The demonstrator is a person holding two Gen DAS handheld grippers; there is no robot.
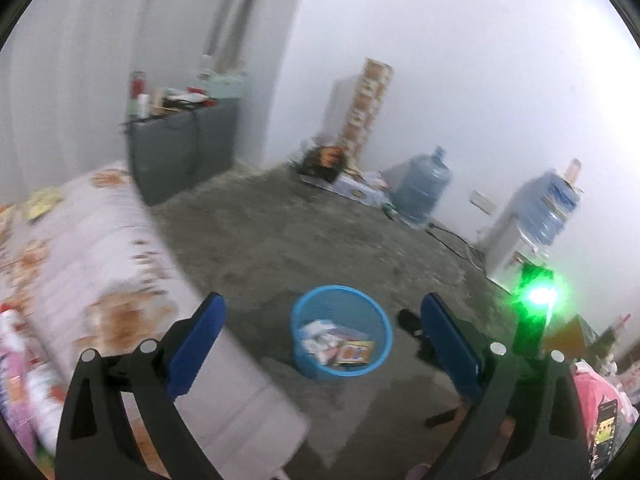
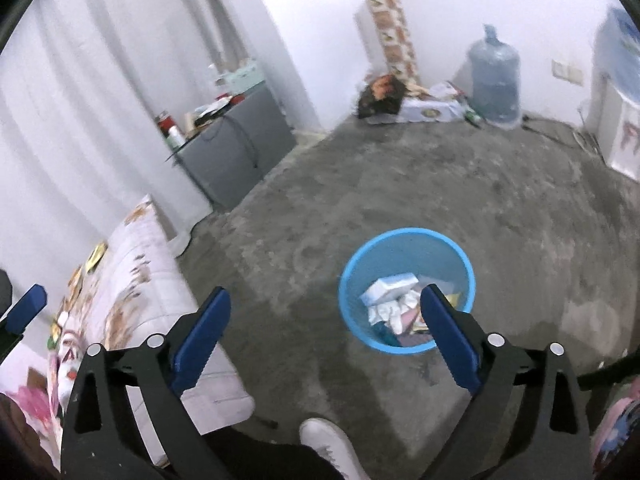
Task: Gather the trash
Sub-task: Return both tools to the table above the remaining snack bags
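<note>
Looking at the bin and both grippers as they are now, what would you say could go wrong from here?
1. The blue bin looks light and stands free on the floor; a low pass by the right gripper might tip it.
2. Wrappers on the bed could be overlooked; both grippers are open and empty, the left gripper too.
3. A white shoe is close to the bin, so a step might knock it.

I can't read a single word, number or brand in either view. The printed packets in the blue wastebasket [image 2: 406, 240] show only patches of colour. The box [image 2: 430, 110] on the floor at upper centre of the right wrist view carries a round emblem, too small and blurred to make out. The left wrist view is smeared throughout.
</note>
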